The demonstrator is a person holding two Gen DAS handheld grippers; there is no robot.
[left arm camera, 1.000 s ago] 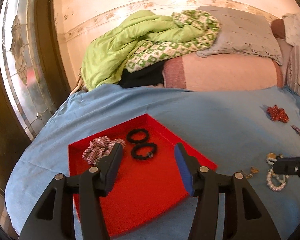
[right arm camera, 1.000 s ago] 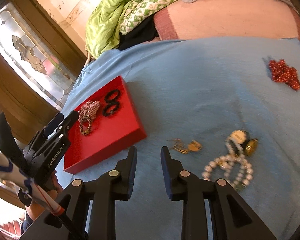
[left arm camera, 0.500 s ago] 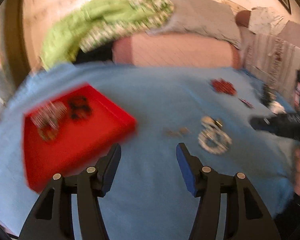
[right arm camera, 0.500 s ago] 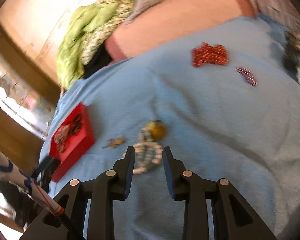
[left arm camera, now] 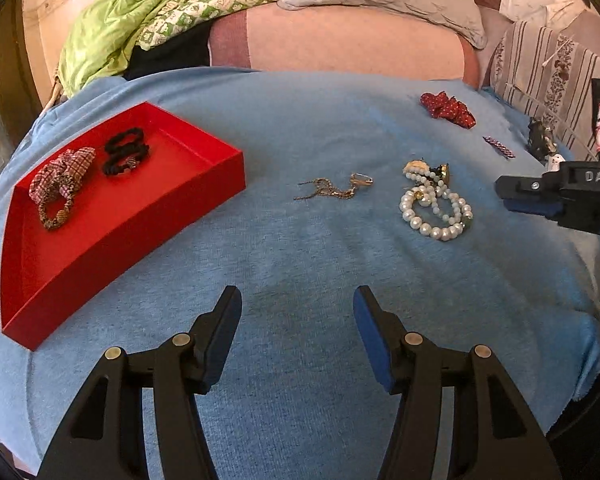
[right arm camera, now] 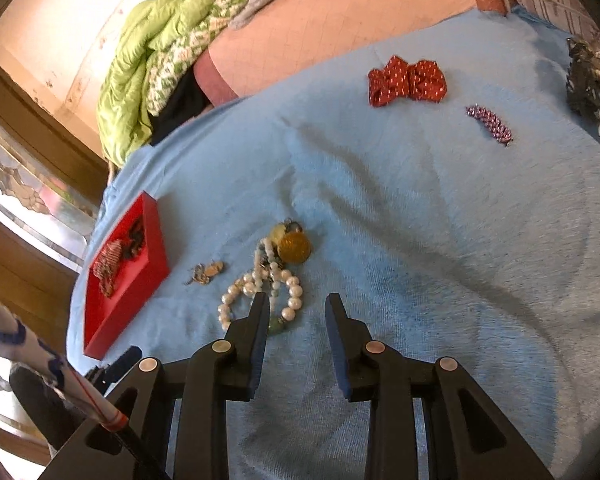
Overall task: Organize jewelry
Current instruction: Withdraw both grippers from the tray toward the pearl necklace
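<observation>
Left wrist view: we have two black ties [left arm camera: 125,151] and a plaid scrunchie [left arm camera: 62,178] in the red tray [left arm camera: 220,176], up-left of our left gripper [left arm camera: 296,336]. Pearls [left arm camera: 436,208], chain [left arm camera: 334,189], red bow [left arm camera: 448,109], clip [left arm camera: 499,147] remain on the blanket [left arm camera: 300,260]. Left gripper wide open, empty. Right gripper [right arm camera: 297,338] part open, empty, pearls just ahead-left.

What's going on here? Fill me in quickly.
A person with two handheld grippers is sorting jewelry on a blue blanket. The red tray already holds hair ties. Both grippers are open and empty; the right gripper hovers by the pearl bracelets, and the left gripper hangs back.
</observation>
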